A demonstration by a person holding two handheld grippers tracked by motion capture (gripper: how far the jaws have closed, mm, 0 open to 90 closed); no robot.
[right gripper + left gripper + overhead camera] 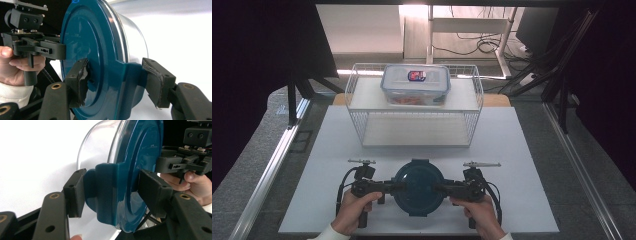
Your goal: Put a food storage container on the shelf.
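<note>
Round clear container (418, 186) with dark-blue clip lid, sideways between claws.

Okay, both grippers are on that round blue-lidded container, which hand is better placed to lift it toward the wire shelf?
Neither alone. The left gripper and right gripper each clamp a side latch of the container, evenly, opposite each other. Lifting with both looks safest.

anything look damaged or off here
Yes: the pad on the right gripper looks torn and ragged where it presses the round container's blue lid. Otherwise both grippers clamp the lid's side tabs evenly.
</note>
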